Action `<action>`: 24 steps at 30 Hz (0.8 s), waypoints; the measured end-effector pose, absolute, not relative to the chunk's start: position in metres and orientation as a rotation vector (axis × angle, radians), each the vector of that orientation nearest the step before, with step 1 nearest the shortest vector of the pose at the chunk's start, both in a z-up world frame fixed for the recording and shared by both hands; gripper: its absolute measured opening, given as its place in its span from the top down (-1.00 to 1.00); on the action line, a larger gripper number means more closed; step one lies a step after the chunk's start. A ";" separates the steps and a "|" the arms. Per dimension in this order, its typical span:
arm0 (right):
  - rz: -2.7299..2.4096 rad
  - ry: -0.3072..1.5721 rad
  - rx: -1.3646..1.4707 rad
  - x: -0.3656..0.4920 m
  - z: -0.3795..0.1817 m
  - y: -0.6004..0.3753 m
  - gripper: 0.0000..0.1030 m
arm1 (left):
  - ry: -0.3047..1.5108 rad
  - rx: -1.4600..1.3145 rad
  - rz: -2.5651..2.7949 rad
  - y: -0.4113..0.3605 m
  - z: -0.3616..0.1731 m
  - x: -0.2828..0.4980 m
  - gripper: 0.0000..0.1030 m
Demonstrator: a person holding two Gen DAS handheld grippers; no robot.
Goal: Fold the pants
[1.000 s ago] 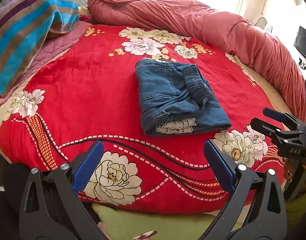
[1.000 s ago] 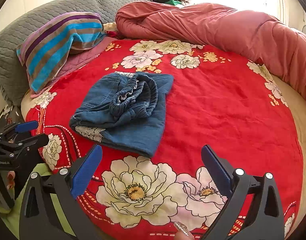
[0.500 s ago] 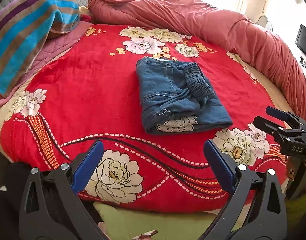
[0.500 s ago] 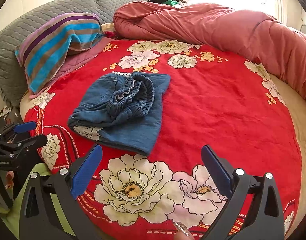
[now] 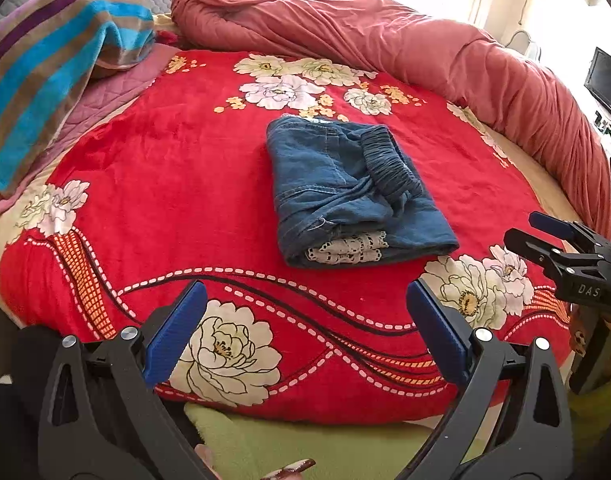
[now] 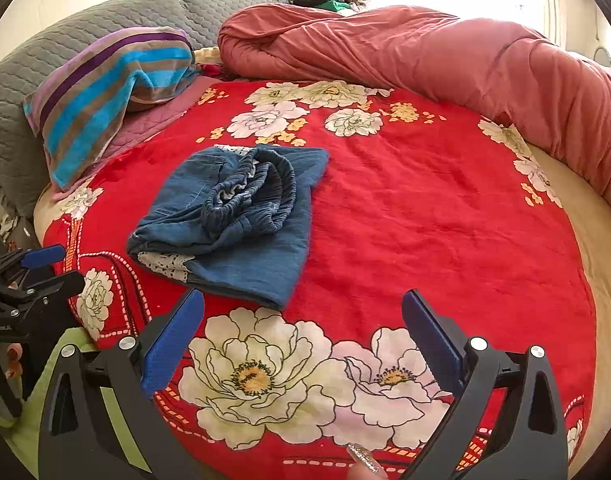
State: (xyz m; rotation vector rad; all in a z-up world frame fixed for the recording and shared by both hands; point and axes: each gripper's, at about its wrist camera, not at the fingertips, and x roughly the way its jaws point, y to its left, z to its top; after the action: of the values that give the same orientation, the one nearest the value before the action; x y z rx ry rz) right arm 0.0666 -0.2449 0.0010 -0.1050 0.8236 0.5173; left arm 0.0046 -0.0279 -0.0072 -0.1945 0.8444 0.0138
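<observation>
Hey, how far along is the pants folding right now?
Looks essentially done: the pants lie in a compact folded bundle on the red blanket. Nothing is in hand; the left gripper and right gripper are both open and empty. Left, at most: tidying the bunched waistband.

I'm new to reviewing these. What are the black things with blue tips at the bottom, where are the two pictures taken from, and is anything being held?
They are hand-held tongs, one per hand, not a robot arm. Each carries a camera looking forward along its two blue-padded fingers. One picture is from the left tongs, the other from the right tongs; each also shows the other pair at its edge. Both stand open and hold nothing. Ahead lies a bed under a red flowered blanket. On it rest blue pants, folded into a compact bundle with white lace trim peeking out. Behind are a striped towel and a rolled pink quilt.
</observation>
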 end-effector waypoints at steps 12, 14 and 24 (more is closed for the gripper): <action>0.354 0.833 -0.072 0.087 -0.009 -0.289 -0.91 | 0.903 -0.277 0.116 0.020 -0.022 0.020 -0.81; 0.305 0.837 -0.062 0.093 -0.013 -0.303 -0.91 | 0.893 -0.331 0.144 0.047 -0.022 0.024 -0.81; -0.170 0.851 0.089 0.180 -0.037 -0.457 -0.91 | 0.991 -0.424 0.589 0.243 -0.061 0.108 -0.81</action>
State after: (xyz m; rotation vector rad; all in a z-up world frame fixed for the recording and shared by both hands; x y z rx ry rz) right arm 0.1796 -0.4568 -0.0365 0.0891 0.8505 -0.1703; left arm 0.1084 0.2428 -0.0605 -0.4237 0.9912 0.5893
